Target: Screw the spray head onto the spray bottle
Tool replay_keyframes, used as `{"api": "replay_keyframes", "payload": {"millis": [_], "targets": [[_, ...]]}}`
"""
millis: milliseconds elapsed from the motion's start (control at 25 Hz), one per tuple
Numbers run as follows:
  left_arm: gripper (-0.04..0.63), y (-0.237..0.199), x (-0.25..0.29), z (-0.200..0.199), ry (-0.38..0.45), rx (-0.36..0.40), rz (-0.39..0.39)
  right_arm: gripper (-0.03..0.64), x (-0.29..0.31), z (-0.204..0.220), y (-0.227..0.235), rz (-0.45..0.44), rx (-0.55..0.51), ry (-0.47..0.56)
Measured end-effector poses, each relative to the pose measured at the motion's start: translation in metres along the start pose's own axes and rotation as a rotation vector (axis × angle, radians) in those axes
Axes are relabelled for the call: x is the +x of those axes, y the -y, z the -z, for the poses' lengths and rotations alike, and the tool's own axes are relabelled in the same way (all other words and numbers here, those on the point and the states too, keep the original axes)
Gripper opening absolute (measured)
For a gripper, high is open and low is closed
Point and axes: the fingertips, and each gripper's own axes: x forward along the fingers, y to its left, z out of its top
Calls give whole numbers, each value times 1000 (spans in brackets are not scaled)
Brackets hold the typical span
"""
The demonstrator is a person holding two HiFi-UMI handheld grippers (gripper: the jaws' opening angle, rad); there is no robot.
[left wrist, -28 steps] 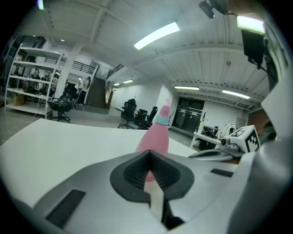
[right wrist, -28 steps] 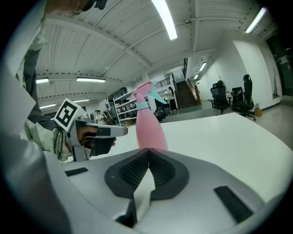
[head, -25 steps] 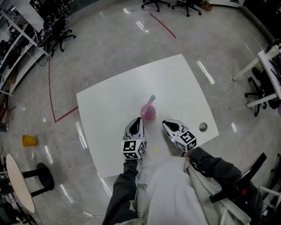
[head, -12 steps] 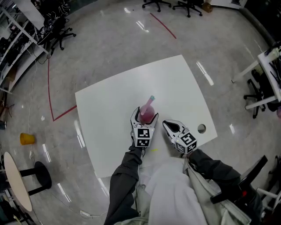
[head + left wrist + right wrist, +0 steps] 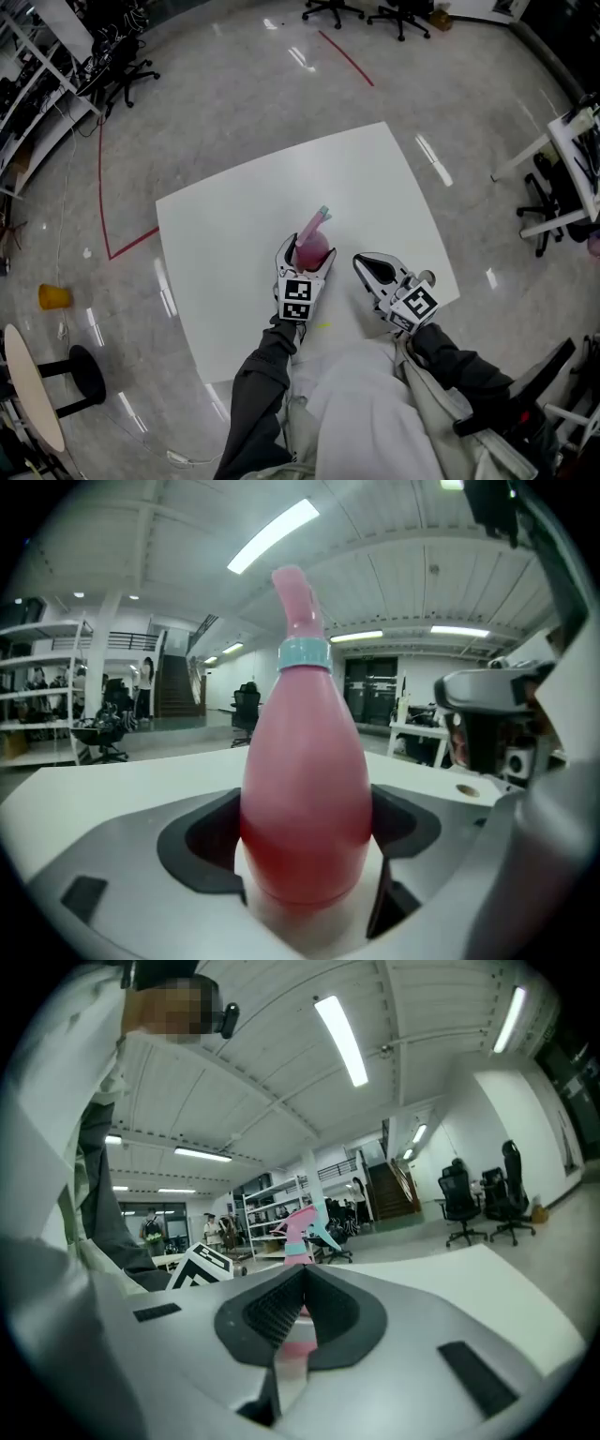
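Note:
A pink spray bottle (image 5: 312, 249) stands upright on the white table (image 5: 234, 216), with its pink spray head (image 5: 322, 218) on top above a teal collar (image 5: 304, 653). My left gripper (image 5: 307, 256) is open wide, and the bottle's belly (image 5: 305, 789) sits between its jaws, close to both pads. I cannot tell whether the pads touch it. My right gripper (image 5: 362, 263) rests shut and empty on the table just right of the bottle. In the right gripper view the spray head (image 5: 300, 1227) shows beyond the shut jaws of the right gripper (image 5: 302, 1279).
A small round hole (image 5: 466, 789) is in the table near its right edge. Office chairs (image 5: 398, 11) stand on the floor at the far side. A yellow cup (image 5: 53, 297) and a black stool (image 5: 84, 375) are on the floor at the left.
My left gripper opened and moved forward around the pink bottle; before, it lay shut at the bottle's near left. The right gripper shifted slightly right.

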Motion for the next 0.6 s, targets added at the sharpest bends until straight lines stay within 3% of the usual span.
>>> {"api": "replay_keyframes", "payload": {"millis": [120,200,280,320,480,600], "targets": [[416,24,-24,-21,35,45,137,-5,1,-37,-13,-91,-90,48],[416,40,-44,-34,48,104,222,17,3,-54,-24,-188,-87,59],[416,53,-64,-42,58,131,304,196,7,-62,-35,-284,-71,45],[416,58,-75,-44,57,136,345,234,9,-65,-41,-331,-65,33],[416,74,-104,-44,15,164,475,259,17,-74,-81,-543,-84,-55],[416,83,-114,-43,0,182,509,259,25,-71,-117,-654,-180,-123]]}}
